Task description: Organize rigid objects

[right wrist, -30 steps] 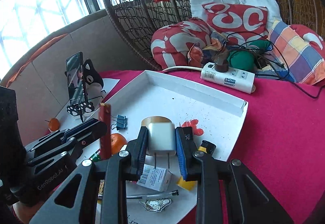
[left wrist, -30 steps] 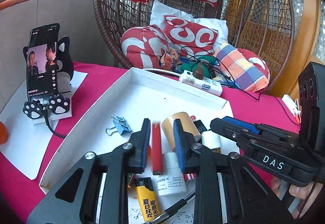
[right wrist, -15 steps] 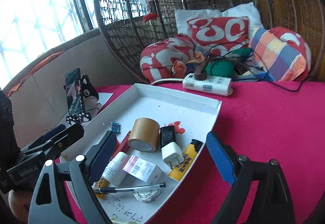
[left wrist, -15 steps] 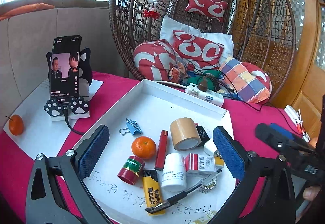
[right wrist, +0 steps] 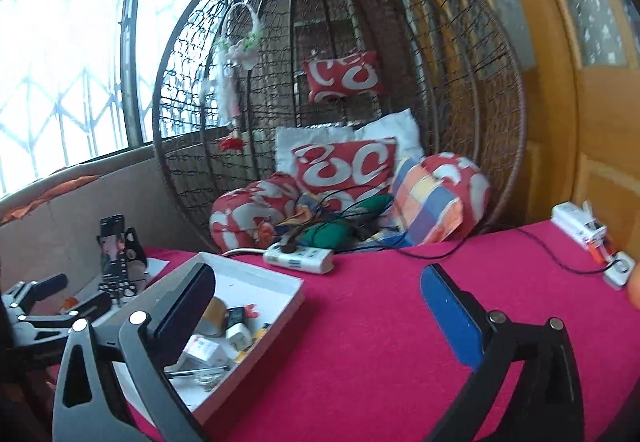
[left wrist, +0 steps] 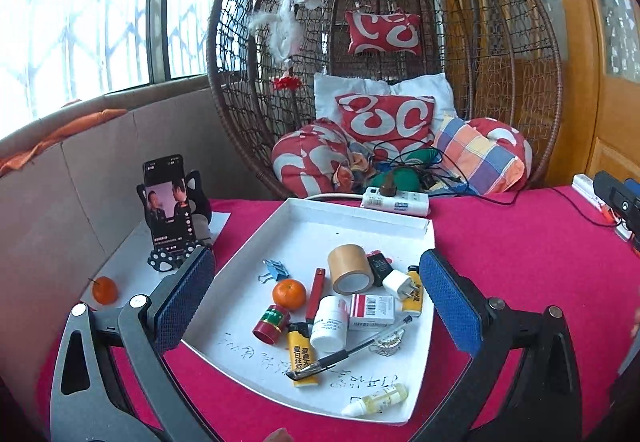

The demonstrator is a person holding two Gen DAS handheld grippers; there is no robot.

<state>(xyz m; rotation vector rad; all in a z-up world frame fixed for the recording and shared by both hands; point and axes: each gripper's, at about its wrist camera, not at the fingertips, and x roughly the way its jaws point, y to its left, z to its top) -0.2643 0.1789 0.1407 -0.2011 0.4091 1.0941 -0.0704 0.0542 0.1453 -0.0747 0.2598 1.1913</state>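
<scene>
Both grippers, left and right, released, empty. Tray holds tape, orange, charger, lighters, pen; far edge bare.

- white tray on a magenta tablecloth;
- orange tangerine in the tray; at its 5 o'clock a yellow lighter with black lettering;
- brown tape roll at the tangerine's 2 o'clock; blue binder clip at its 11 o'clock;
- red cushion with white swirls; checked cushion at its 4 o'clock in orange, blue and yellow;
- blue pads on black gripper fingers
</scene>
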